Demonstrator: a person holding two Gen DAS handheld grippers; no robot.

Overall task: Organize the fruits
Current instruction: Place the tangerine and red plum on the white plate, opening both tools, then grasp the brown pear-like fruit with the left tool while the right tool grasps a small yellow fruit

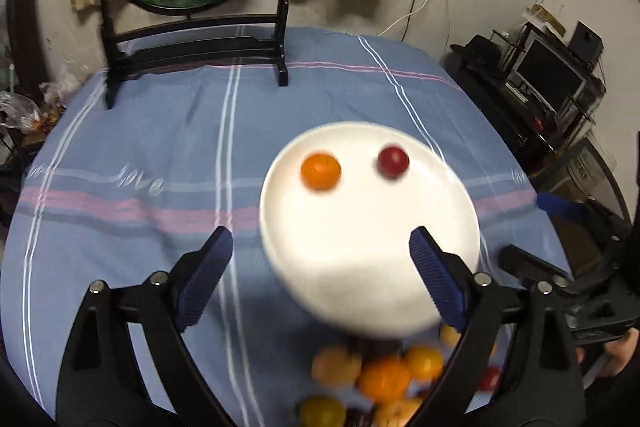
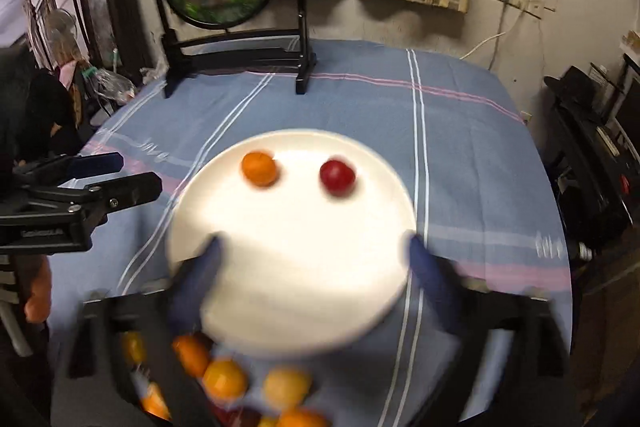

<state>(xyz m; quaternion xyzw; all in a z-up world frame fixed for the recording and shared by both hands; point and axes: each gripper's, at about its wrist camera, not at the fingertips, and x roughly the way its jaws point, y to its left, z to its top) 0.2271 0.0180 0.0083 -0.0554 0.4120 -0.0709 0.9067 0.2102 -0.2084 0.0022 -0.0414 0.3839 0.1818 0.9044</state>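
Observation:
A white plate (image 1: 360, 259) (image 2: 288, 267) lies on the blue striped tablecloth. On it sit an orange fruit (image 1: 321, 171) (image 2: 259, 168) and a dark red fruit (image 1: 393, 161) (image 2: 337, 177), apart from each other. A pile of orange and yellow fruits (image 1: 384, 375) (image 2: 240, 383) lies on the cloth at the plate's near edge. My left gripper (image 1: 320, 271) is open and empty above the plate's near left part. My right gripper (image 2: 316, 275) is open, blurred, over the plate's near edge. The left gripper also shows at the left of the right wrist view (image 2: 116, 175).
A round fish painting on a black stand (image 1: 192, 39) (image 2: 236, 51) stands at the table's far edge. Dark shelving with electronics (image 1: 552, 87) is off the table's right side. Clutter and plastic bags (image 2: 108, 83) lie beyond the left edge.

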